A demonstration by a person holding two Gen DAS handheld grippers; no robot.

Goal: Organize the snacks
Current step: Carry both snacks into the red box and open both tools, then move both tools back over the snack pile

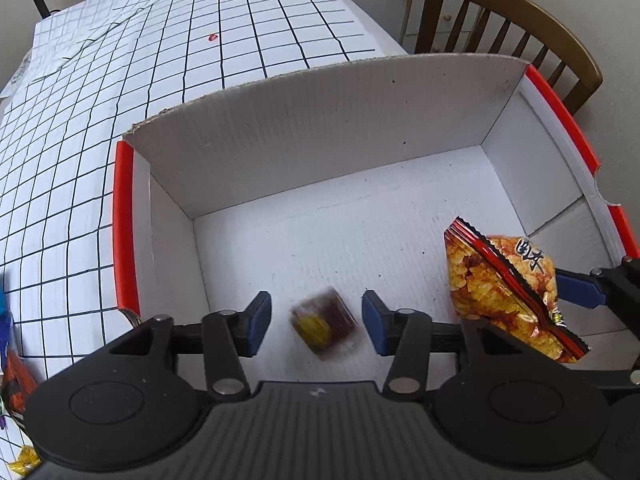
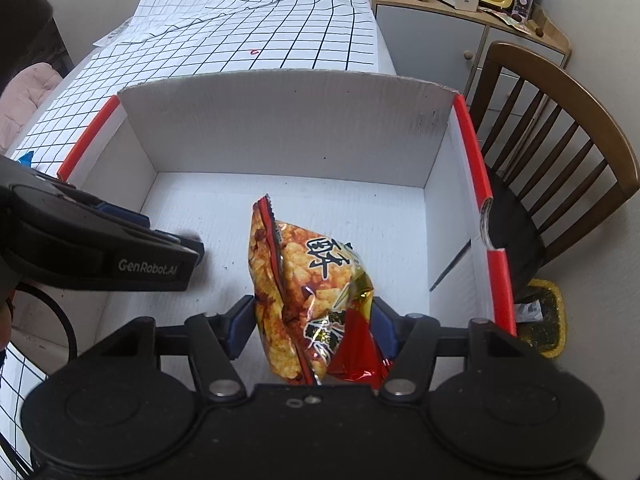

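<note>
A white cardboard box with red-edged side walls (image 1: pixel 304 148) (image 2: pixel 288 128) stands on the grid-patterned table. My left gripper (image 1: pixel 316 324) is open over the box's near part. A small dark and yellow snack packet (image 1: pixel 323 322), blurred, is between and below its fingers, apart from both pads. My right gripper (image 2: pixel 314 328) is shut on an orange and red chip bag (image 2: pixel 308 292) and holds it upright inside the box. The bag also shows in the left wrist view (image 1: pixel 508 288), with the right gripper's blue fingers (image 1: pixel 576 288) behind it. The left gripper shows in the right wrist view (image 2: pixel 188 248).
A white tablecloth with a black grid (image 1: pixel 140 80) (image 2: pixel 248 40) covers the table beyond the box. A wooden chair (image 2: pixel 560 148) (image 1: pixel 508 28) stands to the right. More snack packets (image 1: pixel 16 384) lie at the left edge. A cabinet with clutter (image 2: pixel 468 4) stands behind.
</note>
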